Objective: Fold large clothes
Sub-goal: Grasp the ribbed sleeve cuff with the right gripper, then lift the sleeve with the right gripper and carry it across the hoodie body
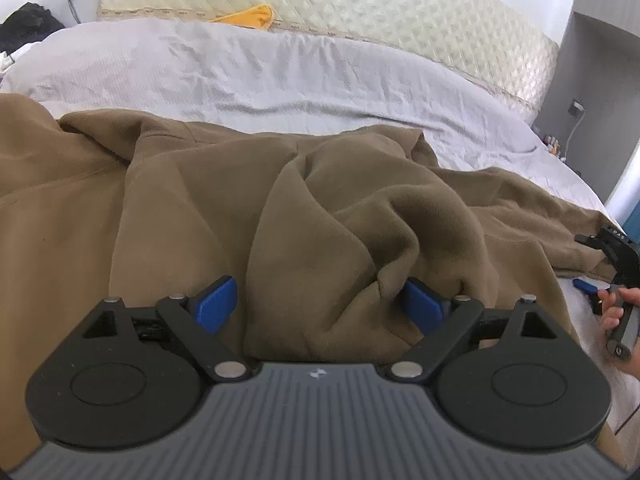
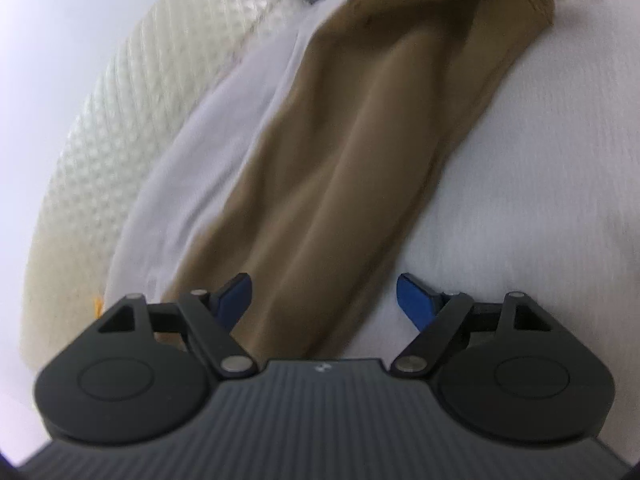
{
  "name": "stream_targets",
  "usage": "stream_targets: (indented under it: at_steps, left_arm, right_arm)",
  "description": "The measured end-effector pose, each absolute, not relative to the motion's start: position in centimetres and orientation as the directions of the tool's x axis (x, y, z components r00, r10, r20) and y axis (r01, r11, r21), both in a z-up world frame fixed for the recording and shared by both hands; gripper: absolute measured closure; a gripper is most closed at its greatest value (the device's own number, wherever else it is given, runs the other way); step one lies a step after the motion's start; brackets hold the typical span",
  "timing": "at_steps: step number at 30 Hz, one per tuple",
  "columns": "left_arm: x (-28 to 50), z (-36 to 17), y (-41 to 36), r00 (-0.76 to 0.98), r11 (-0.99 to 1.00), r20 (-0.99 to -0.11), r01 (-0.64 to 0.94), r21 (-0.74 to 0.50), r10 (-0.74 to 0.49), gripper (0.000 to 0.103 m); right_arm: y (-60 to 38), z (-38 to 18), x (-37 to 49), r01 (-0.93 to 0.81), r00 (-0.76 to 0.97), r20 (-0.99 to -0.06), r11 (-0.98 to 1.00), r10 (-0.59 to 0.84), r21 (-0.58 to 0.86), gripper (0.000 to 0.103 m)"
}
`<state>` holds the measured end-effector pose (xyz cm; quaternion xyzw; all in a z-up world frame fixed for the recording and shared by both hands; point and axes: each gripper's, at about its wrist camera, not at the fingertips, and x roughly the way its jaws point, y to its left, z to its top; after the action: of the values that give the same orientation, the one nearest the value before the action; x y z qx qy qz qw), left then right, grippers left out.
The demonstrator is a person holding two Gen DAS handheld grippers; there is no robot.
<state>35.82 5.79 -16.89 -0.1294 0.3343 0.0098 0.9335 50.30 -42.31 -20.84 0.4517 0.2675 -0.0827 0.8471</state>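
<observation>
A large brown garment point(image 1: 248, 216) lies crumpled across the bed, bunched into folds in the middle. My left gripper point(image 1: 320, 306) sits low over it, jaws wide apart, and a thick fold of the cloth rises between the blue pads point(image 1: 216, 304) without being pinched. In the right wrist view a long brown sleeve point(image 2: 352, 152) stretches away over the sheet. My right gripper point(image 2: 324, 300) hovers open over the sleeve's near end, which runs between its fingers. The left wrist view shows the right gripper point(image 1: 585, 262) at the far right edge, held by a hand point(image 1: 616, 308).
The pale grey sheet point(image 1: 280, 76) covers the bed. A cream quilted headboard point(image 1: 380, 12) stands behind it, with an orange cloth point(image 1: 256, 14) at its foot. Dark clothes point(image 1: 28, 26) are piled at the far left. A grey cabinet point(image 1: 592, 80) stands at the right.
</observation>
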Motion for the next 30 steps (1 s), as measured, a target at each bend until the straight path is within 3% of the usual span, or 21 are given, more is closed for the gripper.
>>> stream_targets:
  at_steps: [7, 14, 17, 22, 25, 26, 27, 30]
  left_arm:
    - [35.6, -16.9, 5.7, 0.792, 0.965, -0.608, -0.119, -0.233, -0.049, 0.008]
    - [35.3, -16.7, 5.6, 0.795, 0.958, -0.606, -0.165, -0.236, -0.013, 0.008]
    - [35.5, -16.6, 5.7, 0.79, 0.952, -0.614, -0.183, -0.244, -0.005, 0.008]
    - [35.5, -16.6, 5.5, 0.793, 0.952, -0.609, -0.194, -0.235, 0.012, 0.008]
    - [35.4, -16.7, 5.3, 0.794, 0.952, -0.607, -0.199, -0.231, 0.019, 0.008]
    - [35.4, -16.7, 5.3, 0.794, 0.952, -0.607, -0.2, -0.231, 0.02, 0.008]
    - [35.4, -16.7, 5.4, 0.794, 0.952, -0.607, -0.201, -0.231, 0.02, 0.008]
    - [35.5, -16.5, 5.5, 0.788, 0.95, -0.616, -0.205, -0.235, 0.018, 0.008]
  right_arm:
    - [-46.5, -22.5, 55.3, 0.428, 0.846, -0.531, 0.663, -0.054, 0.614, 0.022]
    - [-49.9, -23.2, 58.4, 0.393, 0.887, -0.456, 0.635, -0.071, 0.665, 0.022]
    - [-51.9, -23.6, 58.8, 0.361, 0.916, -0.396, 0.569, -0.067, 0.739, 0.022]
    - [-54.6, -24.8, 59.0, 0.196, 0.976, -0.217, 0.409, 0.006, 0.891, 0.02]
    - [-54.6, -24.6, 60.3, 0.214, 0.966, -0.255, 0.442, 0.035, 0.871, 0.04]
    - [-54.6, -24.5, 60.4, 0.241, 0.957, -0.287, 0.456, 0.034, 0.857, 0.056]
    - [-54.5, -24.4, 60.9, 0.256, 0.951, -0.308, 0.464, 0.036, 0.848, 0.066]
    - [-53.9, -23.5, 61.2, 0.27, 0.945, -0.326, 0.517, 0.019, 0.812, 0.071]
